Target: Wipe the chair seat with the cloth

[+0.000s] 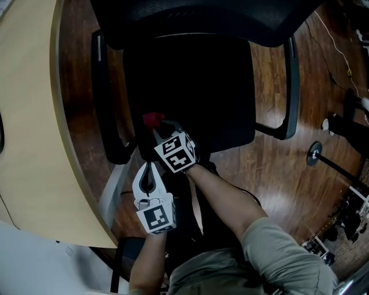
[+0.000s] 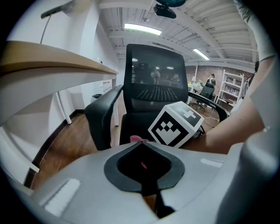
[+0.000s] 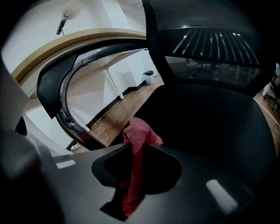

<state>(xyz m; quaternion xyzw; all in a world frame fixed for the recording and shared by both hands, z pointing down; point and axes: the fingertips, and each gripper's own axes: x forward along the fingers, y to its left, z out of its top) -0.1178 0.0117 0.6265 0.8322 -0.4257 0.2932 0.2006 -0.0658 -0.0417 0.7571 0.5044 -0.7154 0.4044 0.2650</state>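
Observation:
The black office chair's seat (image 1: pixel 202 86) fills the middle of the head view. My right gripper (image 1: pixel 157 128) hangs over the seat's front left corner, shut on a red cloth (image 1: pixel 153 119). In the right gripper view the cloth (image 3: pixel 139 136) runs up between the jaws of the right gripper (image 3: pixel 135 148) and bunches above their tips, with the dark seat (image 3: pixel 210 127) beyond. My left gripper (image 1: pixel 151 167) is just behind and below the right one, off the seat's front edge. Its jaws (image 2: pixel 141 143) meet with nothing between them. Past them show the right gripper's marker cube (image 2: pixel 177 122) and a bit of cloth (image 2: pixel 138 139).
A curved beige desk (image 1: pixel 29 115) runs along the left, close to the chair's left armrest (image 1: pixel 106 98). The right armrest (image 1: pixel 292 86) and mesh backrest (image 1: pixel 202 17) border the seat. On the wooden floor (image 1: pixel 271 167) at the right stand a round stand base (image 1: pixel 314 153) and cables.

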